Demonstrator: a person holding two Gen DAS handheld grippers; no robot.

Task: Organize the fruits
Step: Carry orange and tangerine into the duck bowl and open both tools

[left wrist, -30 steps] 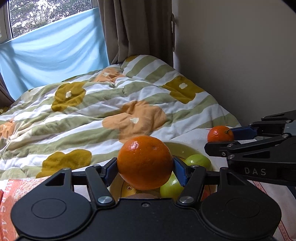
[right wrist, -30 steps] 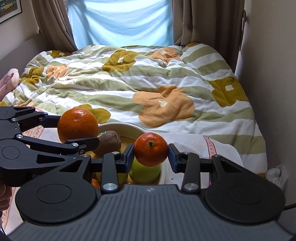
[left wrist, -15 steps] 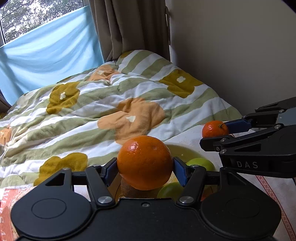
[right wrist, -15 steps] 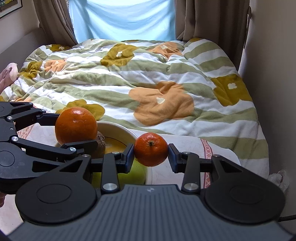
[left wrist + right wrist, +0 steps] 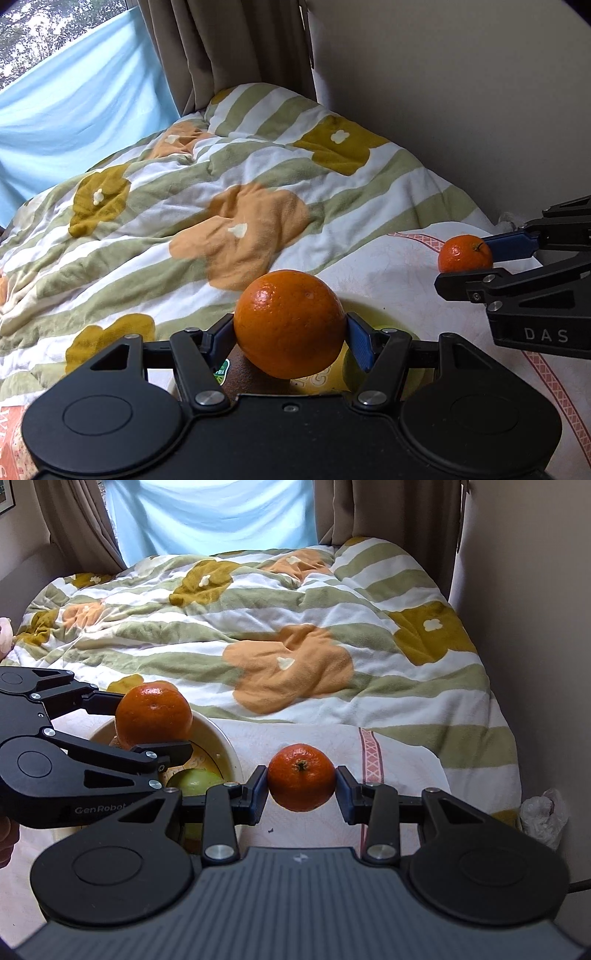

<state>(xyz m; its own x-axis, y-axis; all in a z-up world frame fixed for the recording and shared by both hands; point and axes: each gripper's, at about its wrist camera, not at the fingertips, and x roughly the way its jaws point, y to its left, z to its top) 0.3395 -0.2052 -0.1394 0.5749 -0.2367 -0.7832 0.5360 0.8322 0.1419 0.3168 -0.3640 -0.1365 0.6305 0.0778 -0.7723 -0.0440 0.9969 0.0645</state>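
Clamping fruit — left gripper (image 5: 290,334) an orange (image 5: 290,328), right gripper (image 5: 301,780) a mandarin (image 5: 301,777).

Ahead of me, a striped quilt (image 5: 295,635) with flower patches fills mid-frame. Blue sheet (image 5: 214,517) over window, top centre, brown curtains (image 5: 388,509) beside it. Crumpled plastic bag (image 5: 543,812) lower right, against wall.

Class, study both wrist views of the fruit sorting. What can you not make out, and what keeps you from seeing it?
- Bowl contents: right wrist view, the left tool and its large orange cover most of them; only a green apple shows.
- Brown fruit with a sticker: left wrist view, mostly behind that tool's body.
- Underside of the mandarin in the right tool: unseen.
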